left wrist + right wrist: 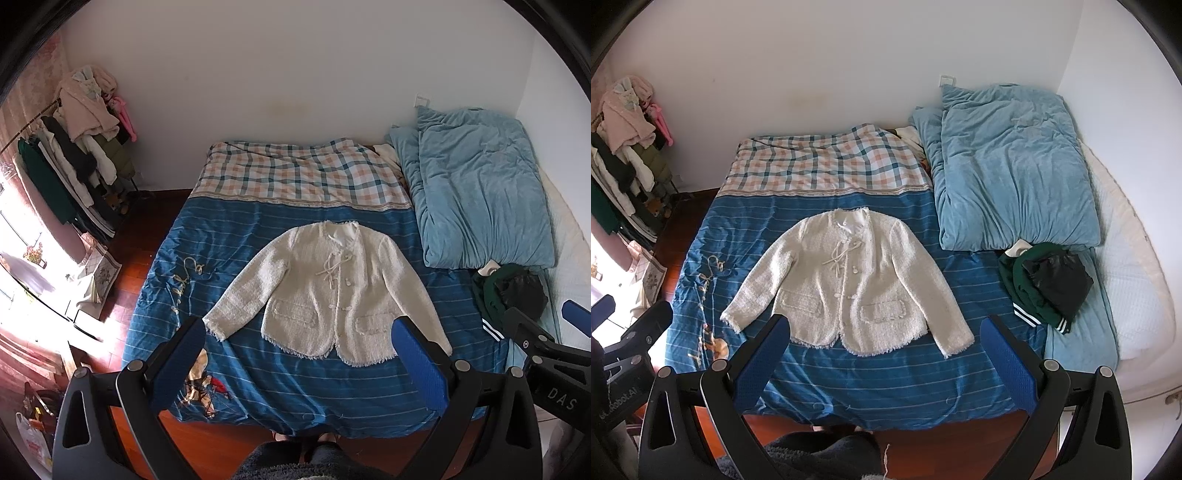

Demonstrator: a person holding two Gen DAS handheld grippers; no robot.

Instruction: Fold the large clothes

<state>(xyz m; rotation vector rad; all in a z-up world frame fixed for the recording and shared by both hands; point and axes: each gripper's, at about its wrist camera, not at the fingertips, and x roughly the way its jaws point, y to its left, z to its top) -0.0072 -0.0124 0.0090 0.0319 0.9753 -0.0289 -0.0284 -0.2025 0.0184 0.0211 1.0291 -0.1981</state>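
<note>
A cream tweed jacket (325, 291) lies flat and face up on the blue striped bed cover (295, 391), sleeves spread out to both sides. It also shows in the right wrist view (849, 280). My left gripper (299, 332) is open and empty, held above the near edge of the bed in front of the jacket's hem. My right gripper (884, 328) is open and empty too, held just to the right of the left one, also short of the hem. Neither touches the jacket.
A light blue duvet (1012, 166) lies bunched at the bed's right. A pile of dark green and black clothes (1045, 288) sits beside it. A plaid blanket (827, 162) covers the far end. A loaded clothes rack (74, 158) stands at the left on the wooden floor.
</note>
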